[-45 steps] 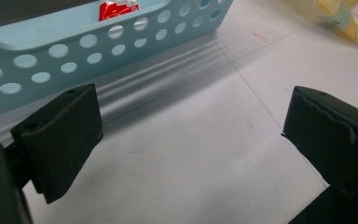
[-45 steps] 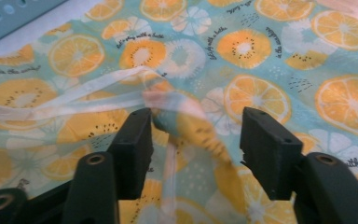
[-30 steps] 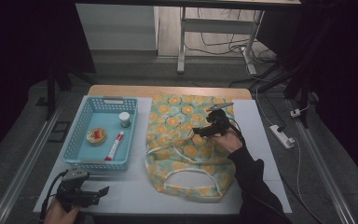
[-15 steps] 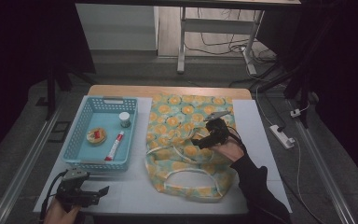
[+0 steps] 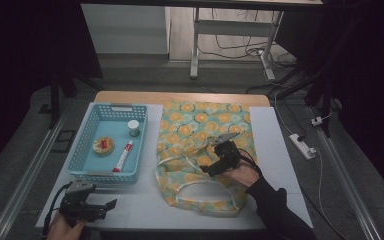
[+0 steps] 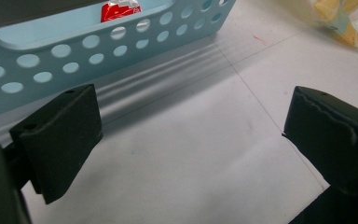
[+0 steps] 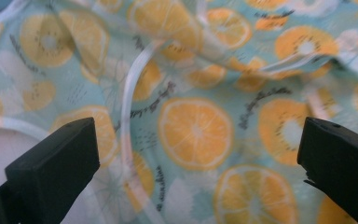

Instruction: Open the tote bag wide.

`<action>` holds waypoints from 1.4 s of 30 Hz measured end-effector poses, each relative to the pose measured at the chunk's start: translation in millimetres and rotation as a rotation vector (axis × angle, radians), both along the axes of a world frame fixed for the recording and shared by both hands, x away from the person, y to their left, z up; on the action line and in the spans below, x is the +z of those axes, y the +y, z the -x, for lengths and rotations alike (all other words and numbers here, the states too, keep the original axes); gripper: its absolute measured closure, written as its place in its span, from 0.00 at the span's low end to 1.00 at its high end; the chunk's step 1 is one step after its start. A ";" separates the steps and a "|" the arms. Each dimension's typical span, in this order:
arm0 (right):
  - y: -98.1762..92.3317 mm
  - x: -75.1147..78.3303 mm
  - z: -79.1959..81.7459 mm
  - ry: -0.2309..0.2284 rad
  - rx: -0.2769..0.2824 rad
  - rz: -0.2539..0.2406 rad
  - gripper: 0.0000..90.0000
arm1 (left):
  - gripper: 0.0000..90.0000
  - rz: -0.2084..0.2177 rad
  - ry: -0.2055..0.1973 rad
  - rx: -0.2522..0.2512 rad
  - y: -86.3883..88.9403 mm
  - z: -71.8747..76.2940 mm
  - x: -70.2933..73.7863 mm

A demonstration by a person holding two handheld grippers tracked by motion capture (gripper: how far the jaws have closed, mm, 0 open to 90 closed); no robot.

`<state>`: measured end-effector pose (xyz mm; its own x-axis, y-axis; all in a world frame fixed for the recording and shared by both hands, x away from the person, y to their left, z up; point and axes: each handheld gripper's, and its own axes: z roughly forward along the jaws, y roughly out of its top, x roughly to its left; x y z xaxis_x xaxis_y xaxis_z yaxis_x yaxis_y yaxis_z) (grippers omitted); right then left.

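right hand-held gripper (image 5: 211,171) jaws wide, nothing between them, hovering over the bag (image 5: 200,130), pointing at its white strap (image 7: 133,93). bag lies flat on the tabletop (image 5: 280,150), middle-right. left hand-held gripper (image 5: 111,204) also wide and empty, low over bare tabletop at the near-left corner, just in front of the basket (image 5: 92,175). basket holds a tube (image 5: 122,156), a small jar (image 5: 134,128) and a round item (image 5: 103,145).

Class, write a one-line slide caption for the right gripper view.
Open right gripper poised over citrus-print bag, white strap between its jaws.
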<state>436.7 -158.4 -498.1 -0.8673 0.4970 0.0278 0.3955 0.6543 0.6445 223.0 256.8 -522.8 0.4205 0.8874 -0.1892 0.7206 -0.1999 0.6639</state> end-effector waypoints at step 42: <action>5.3 -14.8 21.1 0.034 0.140 0.078 1.00 | 0.05 -0.009 0.006 -0.003 -1.2 -0.7 -0.2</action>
